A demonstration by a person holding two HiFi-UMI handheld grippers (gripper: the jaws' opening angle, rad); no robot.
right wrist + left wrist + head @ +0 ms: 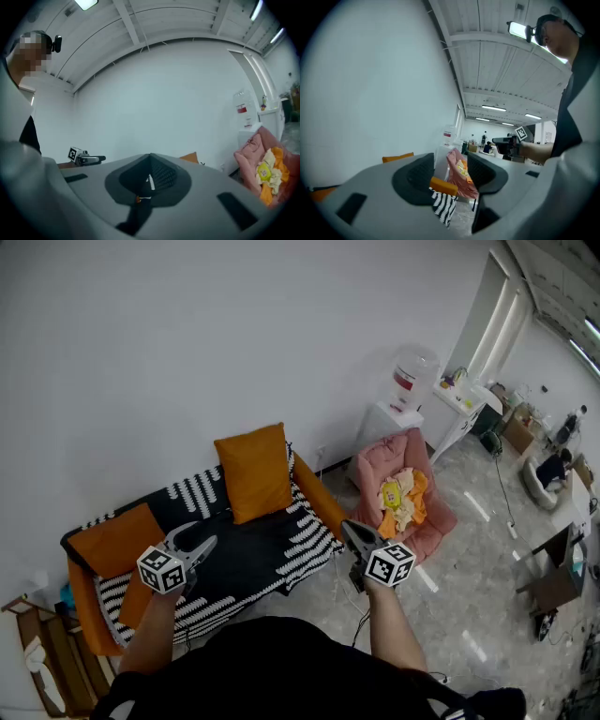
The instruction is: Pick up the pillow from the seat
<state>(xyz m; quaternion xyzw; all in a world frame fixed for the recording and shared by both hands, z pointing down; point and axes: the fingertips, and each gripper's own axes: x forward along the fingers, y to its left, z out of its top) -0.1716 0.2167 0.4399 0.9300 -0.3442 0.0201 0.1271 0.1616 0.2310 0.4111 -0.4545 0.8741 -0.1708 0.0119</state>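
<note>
A pink upholstered armchair (424, 470), right of centre in the head view, holds a loose heap of yellow, orange and cream soft things (401, 495) that fills its seat; what they are cannot be made out. To its left stands a low orange sofa (316, 495) against the white wall, its seat and back covered by a black throw with white stripes (281, 557). On this seat, near the middle of the frame, is the orange fabric pillow (253, 472). It stands on its lower edge and leans back against the sofa's back, with its broad face turned out toward the room. Its slightly longer axis runs upright in the picture, the top tipped a little toward the wall. A second, flatter orange cushion (114, 540) lies at the sofa's left end. Behind the armchair, toward the upper right, a clear water dispenser with a red label (412, 376) sits on a white cabinet (380, 427). The left gripper (199, 535) hangs over the striped seat at lower left, well apart from the pillow, its jaws a little apart with nothing between them. The right gripper (349, 529) is over the floor beside the sofa's right arm, its jaws pressed together and empty
</note>
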